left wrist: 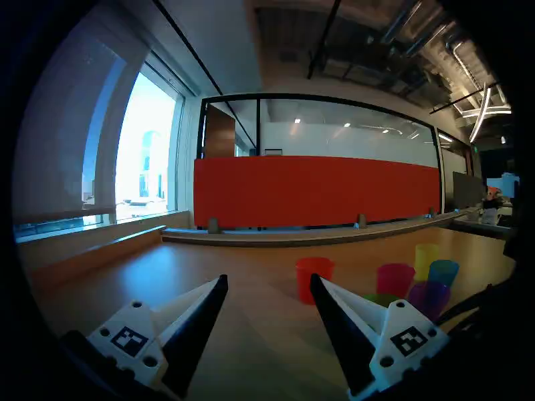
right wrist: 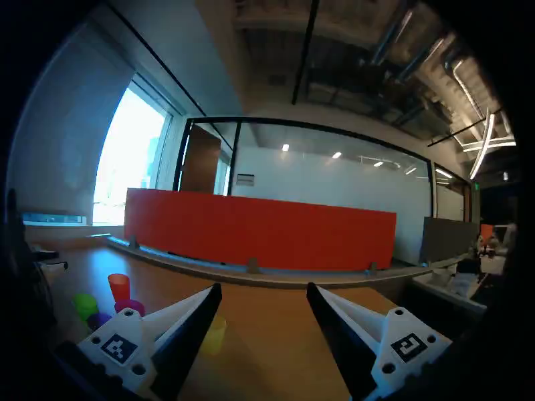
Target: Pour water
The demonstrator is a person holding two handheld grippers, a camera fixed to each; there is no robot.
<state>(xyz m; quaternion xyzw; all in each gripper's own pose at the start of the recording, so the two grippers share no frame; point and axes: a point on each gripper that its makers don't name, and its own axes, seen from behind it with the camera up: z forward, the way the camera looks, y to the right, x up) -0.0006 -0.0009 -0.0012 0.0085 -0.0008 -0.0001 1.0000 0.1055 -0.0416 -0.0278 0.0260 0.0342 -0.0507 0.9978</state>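
Two tools hang empty, fingers wide apart, over the wooden counter (left wrist: pixel 221 257): the left tool (left wrist: pixel 268 279) faces a red cup (left wrist: pixel 314 275), with a pink cup (left wrist: pixel 394 277), yellow cup (left wrist: pixel 426 256), blue cup (left wrist: pixel 443 271) and purple cup (left wrist: pixel 429 297) close beside it, while the right tool (right wrist: pixel 263 287) faces a red partition (right wrist: pixel 261 230).

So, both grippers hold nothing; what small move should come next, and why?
Probably ease the left gripper forward and slightly to its right, toward the red cup. It stands upright on the table, the nearest cup, just ahead of the open jaws. The right gripper is open and empty too, so a cup must be gripped before pouring.
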